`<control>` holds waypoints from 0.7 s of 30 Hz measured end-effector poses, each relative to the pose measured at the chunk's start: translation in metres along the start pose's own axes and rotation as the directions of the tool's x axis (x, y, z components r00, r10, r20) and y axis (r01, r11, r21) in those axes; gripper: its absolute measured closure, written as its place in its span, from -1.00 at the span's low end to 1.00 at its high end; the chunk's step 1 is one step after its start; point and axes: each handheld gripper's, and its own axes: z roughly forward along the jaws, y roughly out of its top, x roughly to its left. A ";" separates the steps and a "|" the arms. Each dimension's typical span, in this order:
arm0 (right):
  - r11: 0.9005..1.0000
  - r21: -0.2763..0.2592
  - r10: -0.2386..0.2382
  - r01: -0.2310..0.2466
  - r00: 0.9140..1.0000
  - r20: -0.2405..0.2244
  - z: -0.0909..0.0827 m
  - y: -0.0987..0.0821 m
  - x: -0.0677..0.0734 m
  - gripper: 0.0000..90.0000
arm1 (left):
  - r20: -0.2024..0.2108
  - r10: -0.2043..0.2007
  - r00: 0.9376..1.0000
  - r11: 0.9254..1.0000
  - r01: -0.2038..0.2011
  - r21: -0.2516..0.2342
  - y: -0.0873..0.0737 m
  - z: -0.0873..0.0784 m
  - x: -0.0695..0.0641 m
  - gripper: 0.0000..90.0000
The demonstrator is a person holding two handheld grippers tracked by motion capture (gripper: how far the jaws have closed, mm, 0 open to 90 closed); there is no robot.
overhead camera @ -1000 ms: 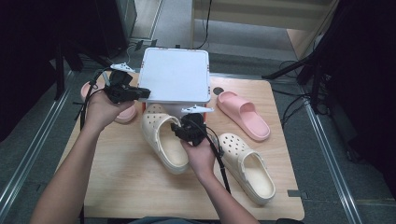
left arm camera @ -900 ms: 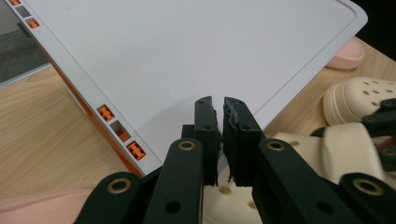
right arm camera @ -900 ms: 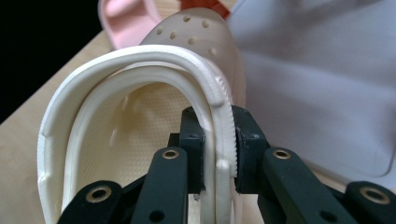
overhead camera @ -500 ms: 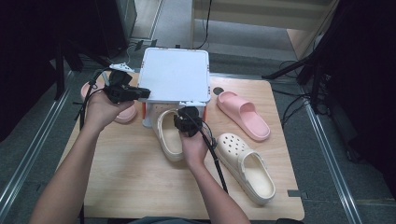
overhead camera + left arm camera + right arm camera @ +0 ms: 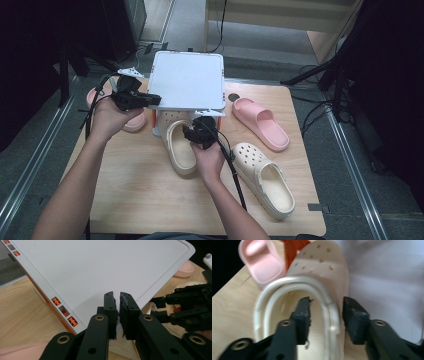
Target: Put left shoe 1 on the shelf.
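Stowing step: cream clog (image 5: 180, 147) sits toe-first under the white rack (image 5: 187, 82). Right gripper (image 5: 196, 134) jaws just opened, clog wall between them, released. Left gripper (image 5: 150, 99) clenched at rack's edge. Next: withdraw, fetch the second clog (image 5: 264, 177).

Both forearms come in from the bottom edge in the high view, bare, each hand wrapped round a gripper body. The left gripper (image 5: 150, 99) is held out up-left on an almost straight arm, its jaws nearly together and level, pointing right. The right gripper (image 5: 192, 131) sits lower and nearer the middle, wrist bent, pointing away from the person. Its jaws have just been opening and now stand apart, pads off the clog (image 5: 322, 282) wall between them.
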 end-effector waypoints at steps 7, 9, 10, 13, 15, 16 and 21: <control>0.995 0.001 -0.096 0.096 0.994 -0.050 -0.041 -0.015 0.003 0.38 | 0.001 -0.001 1.000 1.000 0.001 -0.005 -0.001 0.000 0.001 0.86; 0.992 0.026 -0.119 0.121 0.990 -0.081 -0.048 -0.019 0.004 0.48 | 0.000 0.001 1.000 1.000 -0.001 -0.003 0.000 0.000 0.000 0.86; 0.991 0.035 -0.125 0.129 0.988 -0.091 -0.050 -0.021 0.005 0.52 | -0.004 0.001 1.000 1.000 -0.001 -0.003 0.000 0.000 0.000 0.86; 0.988 0.053 -0.135 0.143 0.982 -0.133 -0.059 -0.030 0.006 0.67 | -0.002 0.000 1.000 1.000 0.000 -0.003 0.000 0.000 0.000 0.87; 0.988 0.053 -0.139 0.148 0.979 -0.146 -0.062 -0.033 0.006 0.72 | -0.003 0.000 1.000 1.000 0.000 -0.006 -0.001 0.000 0.000 0.88; 0.986 0.047 -0.149 0.159 0.976 -0.161 -0.067 -0.040 0.006 0.83 | -0.004 0.002 1.000 1.000 -0.002 -0.006 -0.001 0.000 0.000 0.89; 0.986 0.041 -0.151 0.161 0.973 -0.177 -0.074 -0.057 0.004 1.00 | -0.007 -0.004 1.000 1.000 0.004 -0.007 -0.001 0.000 0.000 0.90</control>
